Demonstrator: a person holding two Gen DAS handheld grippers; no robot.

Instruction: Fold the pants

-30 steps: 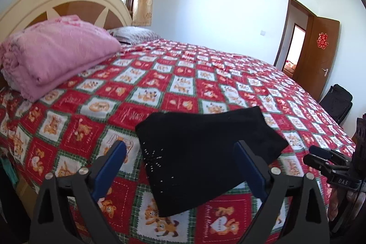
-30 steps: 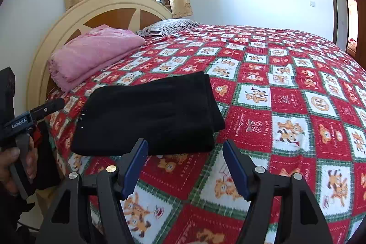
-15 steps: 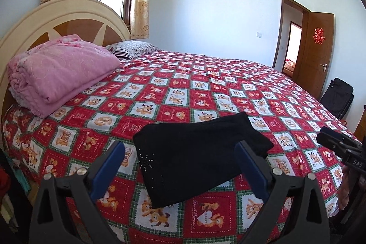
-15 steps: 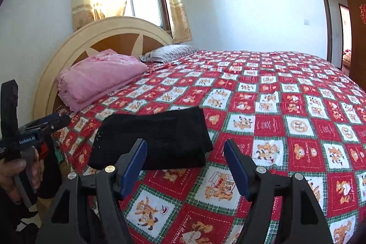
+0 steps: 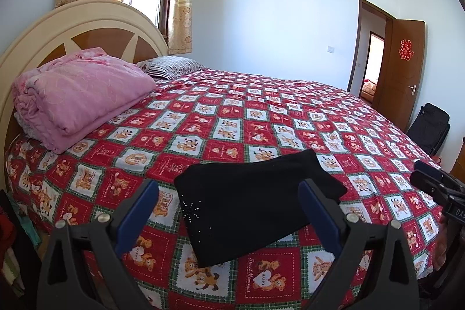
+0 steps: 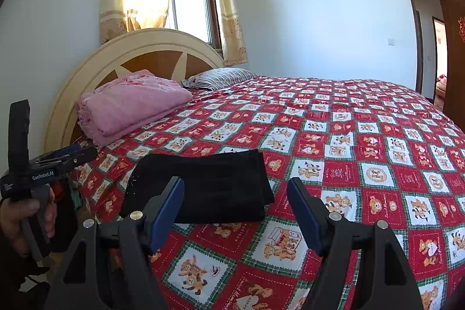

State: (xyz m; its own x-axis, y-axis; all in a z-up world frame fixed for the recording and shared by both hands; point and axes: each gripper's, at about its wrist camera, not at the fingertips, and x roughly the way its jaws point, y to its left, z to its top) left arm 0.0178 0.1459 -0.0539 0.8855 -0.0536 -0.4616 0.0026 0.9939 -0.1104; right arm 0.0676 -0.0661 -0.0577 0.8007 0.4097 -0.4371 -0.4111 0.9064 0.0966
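I am holding both tools clear of the cloth, and the folding is looking finished to me. The black pants point(image 5: 255, 205) are lying as a compact folded rectangle on the bed's red teddy-bear quilt point(image 5: 232, 121), just ahead of and below my left hand-held gripper point(image 5: 229, 211), whose blue pads are standing wide apart with nothing between them. In the right wrist view the same bundle is sitting ahead and slightly to the left of my right hand-held gripper point(image 6: 235, 211); its jaws have just been opening a little further and are gaping wide, empty, the pants lying beyond the fingertips and not pinched.

The layers are looking stacked and fairly square, with one edge showing a small step where the upper layer is ending short. A sprinkle of pale studs is showing on the near left corner. I am judging that nothing is left except perhaps squaring that edge. The folded pink blanket point(image 5: 81, 95) is resting far ahead to the left, well apart.
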